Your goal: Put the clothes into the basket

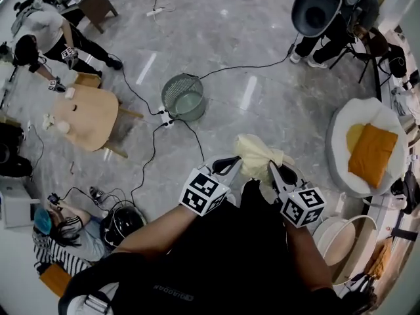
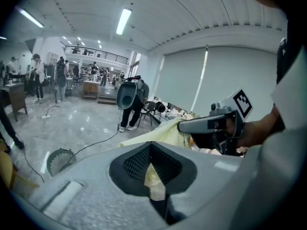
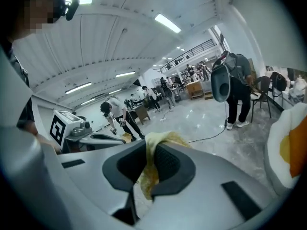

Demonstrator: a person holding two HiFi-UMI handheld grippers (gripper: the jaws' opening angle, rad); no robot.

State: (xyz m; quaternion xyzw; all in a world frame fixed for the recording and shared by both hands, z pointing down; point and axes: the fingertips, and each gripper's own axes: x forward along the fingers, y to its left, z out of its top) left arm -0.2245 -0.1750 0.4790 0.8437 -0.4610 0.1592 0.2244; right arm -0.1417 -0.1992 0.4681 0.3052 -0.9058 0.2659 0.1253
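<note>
A pale yellow garment (image 1: 257, 153) hangs in the air between both grippers, above the grey marble floor. My left gripper (image 1: 231, 167) is shut on its left part, and the cloth (image 2: 154, 174) shows pinched between the jaws. My right gripper (image 1: 274, 170) is shut on its right part, with the cloth (image 3: 149, 169) bunched in its jaws. The green mesh basket (image 1: 183, 96) stands on the floor ahead and to the left of the grippers. That basket (image 2: 59, 160) shows low at the left in the left gripper view.
A white round seat (image 1: 365, 146) with an orange cushion (image 1: 373, 153) lies to the right. A wooden table (image 1: 85, 117) with a person at it stands left. Black cables (image 1: 147, 146) cross the floor near the basket. A person with a grey device (image 1: 315, 8) stands far right.
</note>
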